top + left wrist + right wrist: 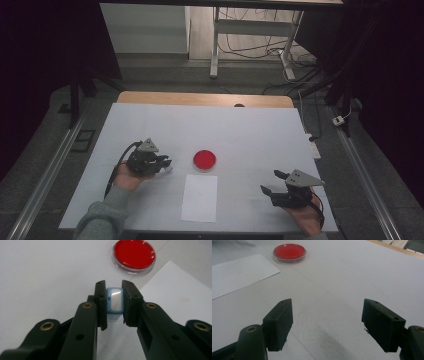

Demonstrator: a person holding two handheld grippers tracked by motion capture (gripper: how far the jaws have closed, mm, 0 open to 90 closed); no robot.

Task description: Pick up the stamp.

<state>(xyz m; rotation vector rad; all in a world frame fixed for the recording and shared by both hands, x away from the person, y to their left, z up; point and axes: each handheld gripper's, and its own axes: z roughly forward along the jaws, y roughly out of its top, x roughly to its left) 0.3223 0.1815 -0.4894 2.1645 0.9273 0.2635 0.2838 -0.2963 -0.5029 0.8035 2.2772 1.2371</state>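
Note:
My left gripper is shut on a small light-blue block with a silvery face, held between its two black jaws just above the white table. In the high view that left gripper sits left of centre and points right toward a round red dish. The red dish lies ahead of the held block. A white sheet of paper lies in front of the dish. My right gripper rests at the front right, open, with nothing between its jaws.
The white table top has a wooden strip along its far edge. Beyond it stand a desk frame and loose cables on the floor. A power strip lies off the table's right edge.

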